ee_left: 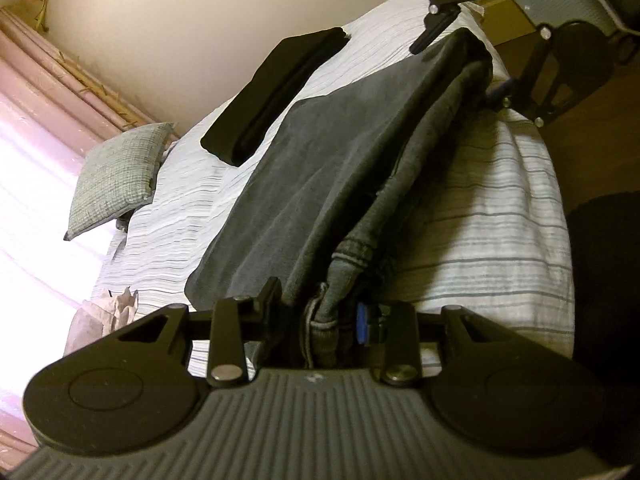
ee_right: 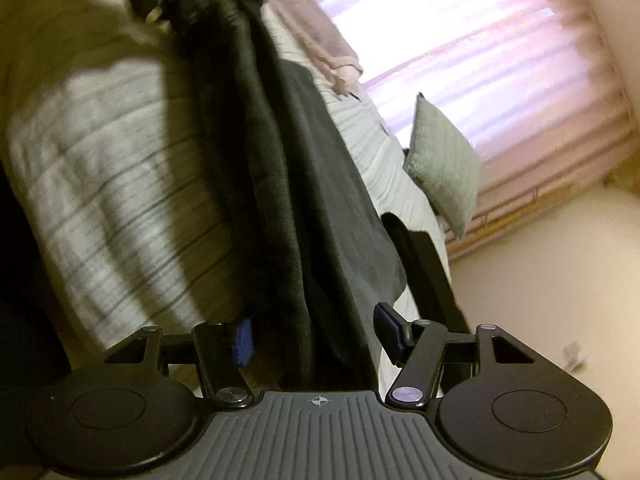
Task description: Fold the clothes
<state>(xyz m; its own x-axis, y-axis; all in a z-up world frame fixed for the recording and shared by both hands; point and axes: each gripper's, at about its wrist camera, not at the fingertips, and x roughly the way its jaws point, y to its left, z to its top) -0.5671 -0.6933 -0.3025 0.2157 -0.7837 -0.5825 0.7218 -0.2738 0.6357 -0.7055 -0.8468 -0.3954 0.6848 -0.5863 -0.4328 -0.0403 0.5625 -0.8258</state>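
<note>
A dark grey garment (ee_left: 320, 168) lies stretched across the striped bed cover (ee_left: 500, 216), its near edge lifted and bunched. My left gripper (ee_left: 320, 312) is shut on the garment's cuffed end. My right gripper (ee_left: 460, 28) shows at the far end of the garment in the left wrist view. In the right wrist view, my right gripper (ee_right: 316, 336) has its fingers spread with the garment (ee_right: 304, 200) running between them; the far left gripper is a dark blur at the top. A folded black garment (ee_left: 276, 92) lies on the bed beyond the grey one.
A grey-green cushion (ee_left: 116, 176) stands at the head of the bed by pink curtains (ee_left: 32, 80). A crumpled pale cloth (ee_left: 108, 312) lies at the bed's edge. Wooden floor (ee_left: 588, 128) is beside the bed.
</note>
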